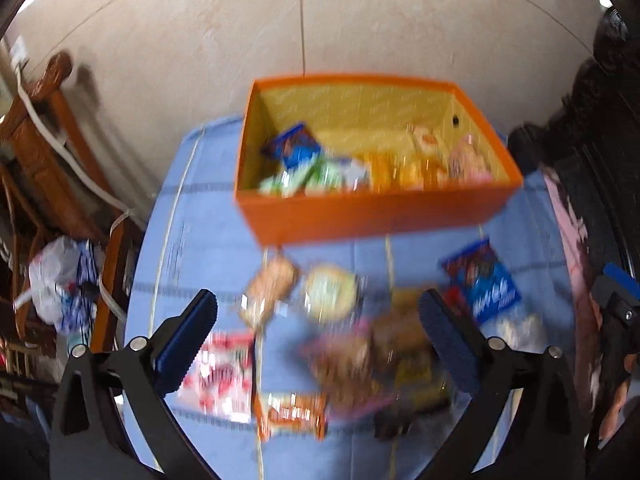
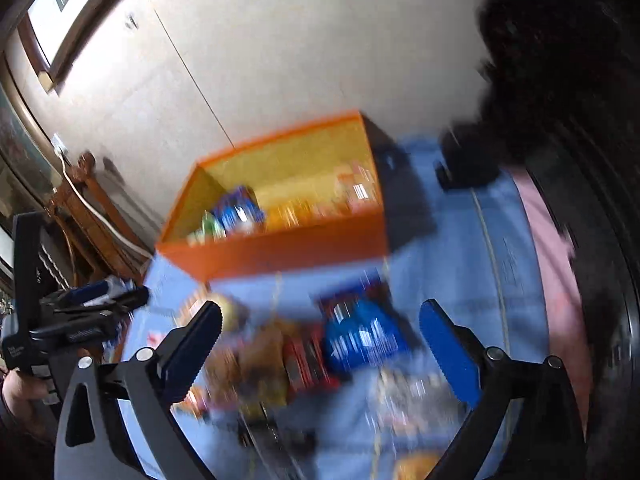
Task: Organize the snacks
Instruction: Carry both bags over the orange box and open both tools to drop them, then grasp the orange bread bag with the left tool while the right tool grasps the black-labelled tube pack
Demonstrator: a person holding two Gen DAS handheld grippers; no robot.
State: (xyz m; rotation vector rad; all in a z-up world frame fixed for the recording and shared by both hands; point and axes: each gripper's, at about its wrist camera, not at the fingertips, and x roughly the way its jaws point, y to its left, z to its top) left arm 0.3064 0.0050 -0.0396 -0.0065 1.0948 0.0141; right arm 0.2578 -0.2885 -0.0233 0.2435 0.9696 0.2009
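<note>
An orange box [image 1: 372, 212] with a yellow lining stands at the back of a table covered in blue cloth [image 1: 200, 240], with several snack packets inside. In front of it lie loose snacks: a tan packet [image 1: 272, 288], a round green one [image 1: 330, 292], a blue packet [image 1: 484, 284], a red-and-white packet [image 1: 224, 372] and an orange packet [image 1: 292, 416]. My left gripper [image 1: 318, 300] hangs open above this pile, holding nothing. My right gripper [image 2: 320, 308] is open too, above the blue packet [image 2: 360, 336] and a red one [image 2: 308, 360]. Both views are blurred.
Wooden furniture [image 1: 44, 128] and a white plastic bag [image 1: 56, 280] stand left of the table. A pink cloth [image 1: 572, 240] and dark furniture [image 2: 560, 80] border the right side. A pale wall rises right behind the orange box [image 2: 280, 248].
</note>
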